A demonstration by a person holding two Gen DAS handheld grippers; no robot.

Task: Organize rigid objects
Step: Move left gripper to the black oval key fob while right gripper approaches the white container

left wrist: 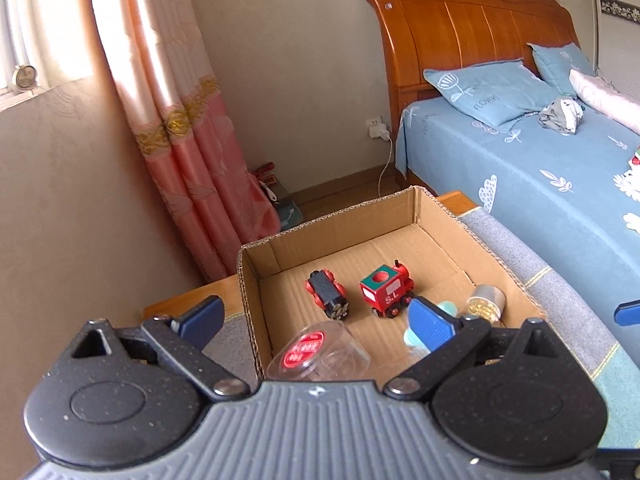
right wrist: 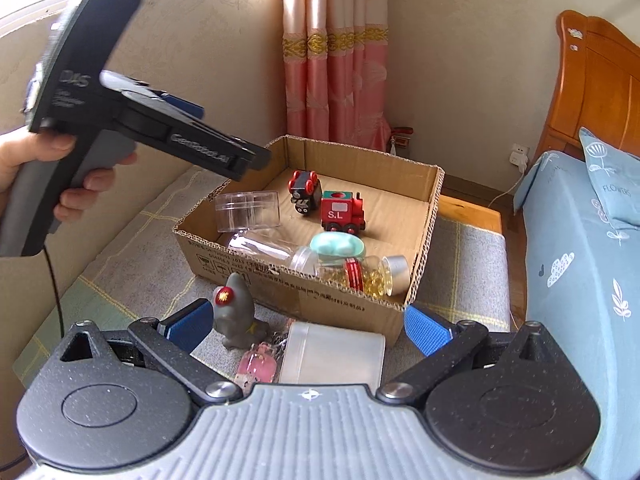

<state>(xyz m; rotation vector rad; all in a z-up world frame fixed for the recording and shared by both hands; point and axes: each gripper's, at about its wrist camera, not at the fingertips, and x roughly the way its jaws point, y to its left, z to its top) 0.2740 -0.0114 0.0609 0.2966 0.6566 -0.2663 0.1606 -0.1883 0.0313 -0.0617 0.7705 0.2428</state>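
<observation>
Cardboard box (right wrist: 424,216), frame centre: two toy trains (right wrist: 342,212), four jars. Grey figurine (right wrist: 236,312) lies lower centre, between the spread, empty right gripper (right wrist: 308,326) fingers. Left gripper (left wrist: 316,316) likewise spread, empty.

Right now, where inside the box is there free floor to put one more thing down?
The cardboard box has bare floor at the far right, between the red train and the right wall. The back strip behind the black toy car is also bare. The near side is crowded with jars, such as the pill jar.
</observation>
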